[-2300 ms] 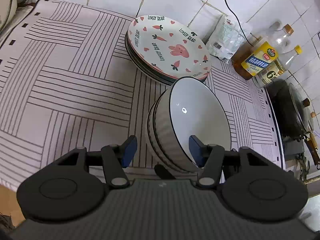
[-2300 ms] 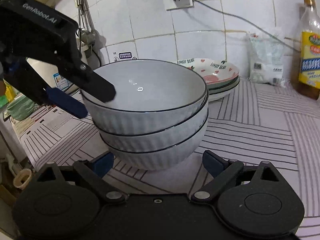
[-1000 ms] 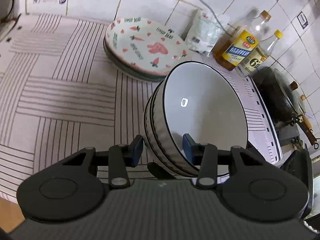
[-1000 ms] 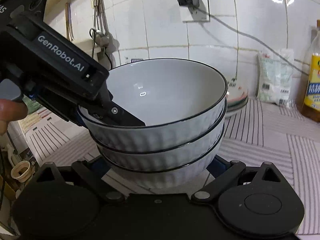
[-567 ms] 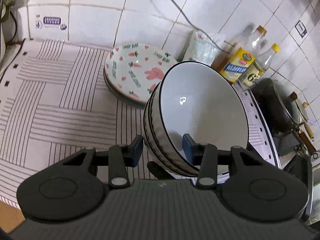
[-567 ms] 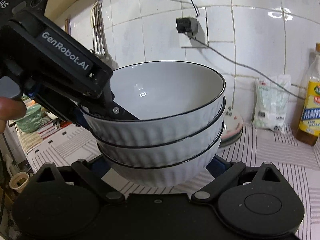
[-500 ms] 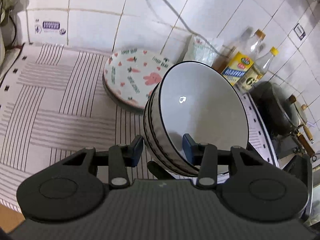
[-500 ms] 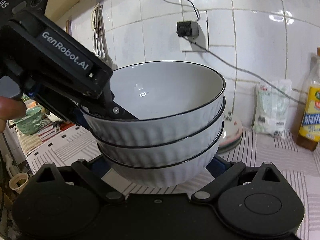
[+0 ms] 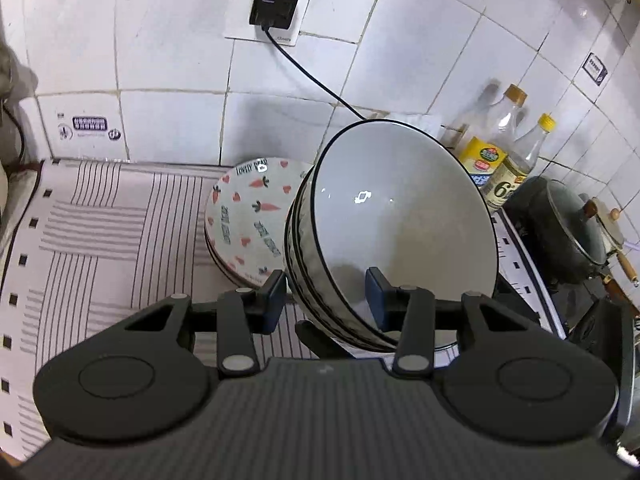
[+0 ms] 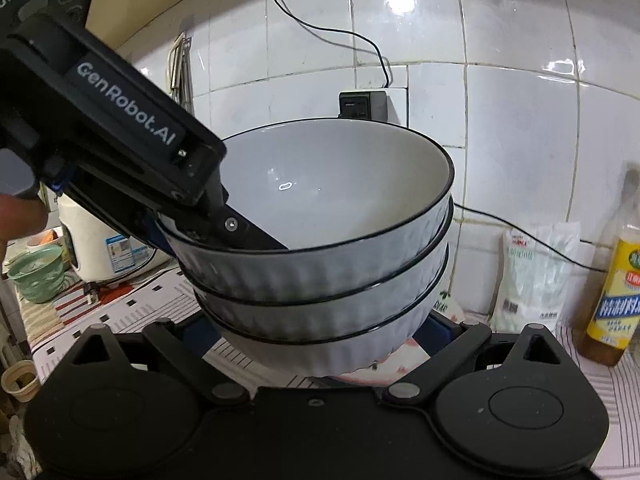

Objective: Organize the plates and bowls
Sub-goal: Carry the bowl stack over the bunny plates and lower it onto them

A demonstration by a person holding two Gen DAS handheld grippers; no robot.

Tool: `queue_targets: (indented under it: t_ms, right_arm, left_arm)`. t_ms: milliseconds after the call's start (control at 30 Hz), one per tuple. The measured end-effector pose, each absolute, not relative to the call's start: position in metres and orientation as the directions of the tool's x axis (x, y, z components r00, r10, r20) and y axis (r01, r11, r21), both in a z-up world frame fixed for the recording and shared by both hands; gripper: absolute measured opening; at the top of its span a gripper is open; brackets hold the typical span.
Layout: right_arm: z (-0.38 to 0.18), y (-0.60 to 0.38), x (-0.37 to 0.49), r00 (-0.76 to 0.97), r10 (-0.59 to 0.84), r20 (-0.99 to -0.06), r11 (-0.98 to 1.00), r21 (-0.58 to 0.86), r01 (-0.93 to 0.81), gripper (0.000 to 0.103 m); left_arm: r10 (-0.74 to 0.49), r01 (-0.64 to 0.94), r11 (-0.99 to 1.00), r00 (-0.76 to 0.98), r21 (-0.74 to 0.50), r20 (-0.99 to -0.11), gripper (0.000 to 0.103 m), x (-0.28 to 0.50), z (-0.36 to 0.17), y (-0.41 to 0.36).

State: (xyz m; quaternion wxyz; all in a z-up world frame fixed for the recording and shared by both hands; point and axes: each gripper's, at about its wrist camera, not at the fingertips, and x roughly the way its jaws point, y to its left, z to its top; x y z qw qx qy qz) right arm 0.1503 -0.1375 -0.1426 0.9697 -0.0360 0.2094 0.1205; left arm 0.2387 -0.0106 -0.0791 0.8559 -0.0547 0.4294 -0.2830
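A stack of three white ribbed bowls (image 9: 400,220) with black rims hangs in the air above the striped counter cloth (image 9: 100,240). My left gripper (image 9: 326,292) is shut on the near wall of the stack, one pad inside the top bowl and one outside. In the right wrist view the bowls (image 10: 332,200) fill the middle, with the left gripper (image 10: 200,236) clamped on their left rim. My right gripper (image 10: 320,340) is shut on the bottom bowl, a finger on each side. A pile of carrot-and-heart patterned plates (image 9: 248,216) rests on the cloth behind and below the bowls.
Oil bottles (image 9: 488,152) and a dark lidded pot (image 9: 560,232) stand at the right. A white bag (image 10: 532,276) leans on the tiled wall. A plugged wall socket (image 9: 274,0) is above. A rice cooker (image 10: 100,248) and a green colander (image 10: 36,276) sit at the left.
Both grippers closed on the bowl stack and have lifted it off the cloth. The plates and counter now lie lower and further away, and more of the wall shows.
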Motion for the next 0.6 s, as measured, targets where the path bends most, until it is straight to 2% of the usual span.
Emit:
queue_targets:
  t_ms: [600]
  right_arm:
    - [-0.199, -0.165, 0.237, 0.855, 0.176, -0.489, 0.972, -0.053, -0.230, 0.100]
  left_arm:
    - [-0.542, 0.432, 0.823, 0.404, -0.368, -0.737, 0.041, 0.333, -0.151, -0.041]
